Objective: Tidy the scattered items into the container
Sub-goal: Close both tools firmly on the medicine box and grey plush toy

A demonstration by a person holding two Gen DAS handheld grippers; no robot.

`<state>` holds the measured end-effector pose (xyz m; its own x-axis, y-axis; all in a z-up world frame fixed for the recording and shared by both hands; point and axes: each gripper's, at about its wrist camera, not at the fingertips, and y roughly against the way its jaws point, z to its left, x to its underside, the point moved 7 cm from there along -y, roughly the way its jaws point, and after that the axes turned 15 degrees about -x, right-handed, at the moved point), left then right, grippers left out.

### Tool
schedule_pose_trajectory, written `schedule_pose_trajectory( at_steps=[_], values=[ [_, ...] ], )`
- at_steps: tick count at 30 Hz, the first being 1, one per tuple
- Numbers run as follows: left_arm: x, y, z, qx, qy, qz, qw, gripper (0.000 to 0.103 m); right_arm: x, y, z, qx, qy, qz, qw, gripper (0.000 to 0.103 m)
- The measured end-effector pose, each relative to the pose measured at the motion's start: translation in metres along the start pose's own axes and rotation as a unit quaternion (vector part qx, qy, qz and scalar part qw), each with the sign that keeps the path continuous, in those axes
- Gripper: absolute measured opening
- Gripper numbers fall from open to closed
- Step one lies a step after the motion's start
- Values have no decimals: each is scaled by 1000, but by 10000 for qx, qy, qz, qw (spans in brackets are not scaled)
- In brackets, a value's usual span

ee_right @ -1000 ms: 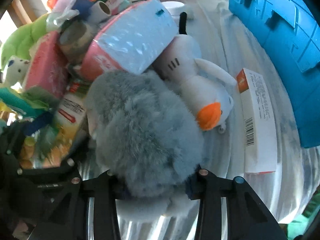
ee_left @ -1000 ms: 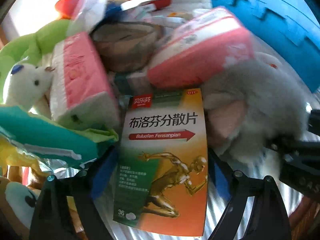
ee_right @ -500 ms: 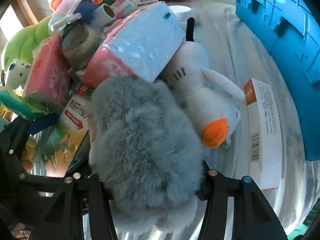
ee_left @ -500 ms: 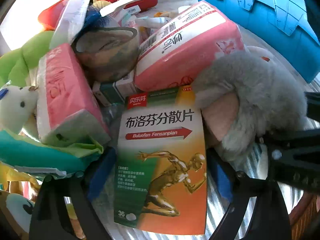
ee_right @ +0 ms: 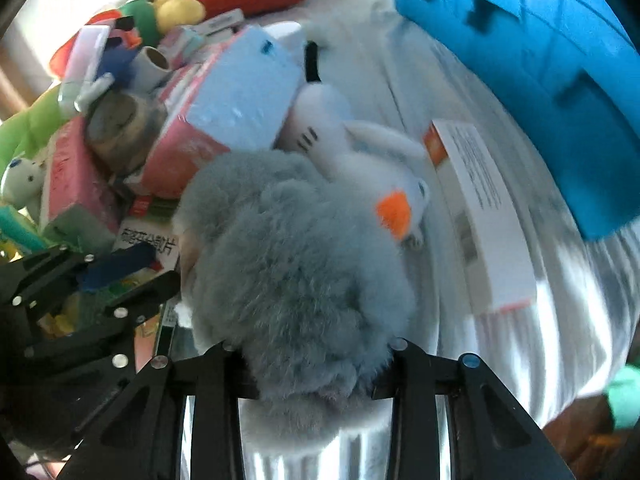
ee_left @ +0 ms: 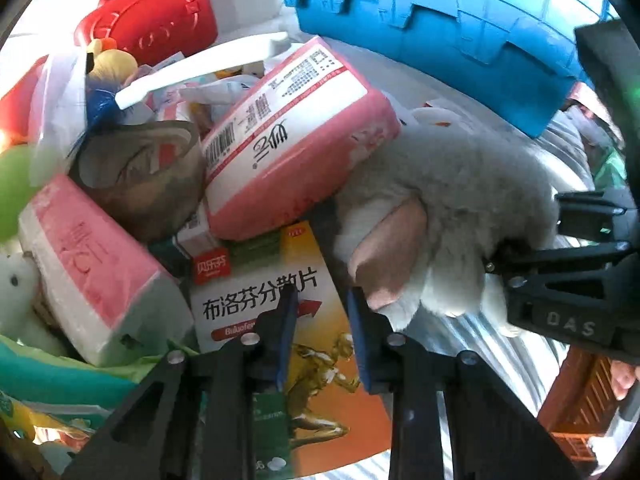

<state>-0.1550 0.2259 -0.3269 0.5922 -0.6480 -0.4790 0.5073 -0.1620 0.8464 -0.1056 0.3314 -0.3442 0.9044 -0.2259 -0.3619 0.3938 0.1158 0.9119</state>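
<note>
My left gripper (ee_left: 320,300) is shut, its blue pads a narrow gap apart in front of the face of an orange and green medicine box (ee_left: 248,304). The box lies behind both fingers; I cannot tell whether they pinch it. A fluffy grey plush toy (ee_right: 292,272) fills the space between the fingers of my right gripper (ee_right: 312,350). Those jaws are closing, and the fingers sink into the fur on both sides. The blue crate (ee_right: 540,60) stands at the far right, also in the left wrist view (ee_left: 440,20).
The pile holds two pink tissue packs (ee_left: 296,136) (ee_left: 88,264), a brown tape roll (ee_left: 144,176), a red bag (ee_left: 152,12), a white duck plush (ee_right: 360,160) and green plush toys. A white and orange carton (ee_right: 480,208) lies alone on the striped cloth beside the crate.
The left jaws went from wide apart on either side of the medicine box to close together over its face. The left view rose and rolled. The grey plush stayed between the right fingers.
</note>
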Motion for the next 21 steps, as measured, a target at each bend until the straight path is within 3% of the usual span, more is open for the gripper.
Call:
schedule_pose_trajectory(
  at_steps=[2,4,7,13,14,18,19,21],
  values=[
    [7,6,13,77,-31,56,10000,27,6,3,2,24,-127,-41,9999,32],
    [-9,-13,26,184,41,152,9997,27,9,6,3,79,-209,-113,9997,32],
    [7,-16,58,207,312,219,9991,27,13,8,1,159,-309,-86,9994,33],
    [12,-18,64,331,953,478,9938,28,27,14,-8,333,-273,105,9990,33],
    [10,-18,62,428,1076,547,9918,31,31,14,-9,275,-299,129,9991,33],
    [4,-12,46,580,1096,552,9907,75,42,18,-8,88,-267,112,9995,38],
    [3,-13,43,505,1060,558,9915,79,43,19,-7,70,-269,110,9996,39],
    [6,-20,44,206,1098,654,9916,79,45,21,-8,49,-292,98,9995,39]
  ],
)
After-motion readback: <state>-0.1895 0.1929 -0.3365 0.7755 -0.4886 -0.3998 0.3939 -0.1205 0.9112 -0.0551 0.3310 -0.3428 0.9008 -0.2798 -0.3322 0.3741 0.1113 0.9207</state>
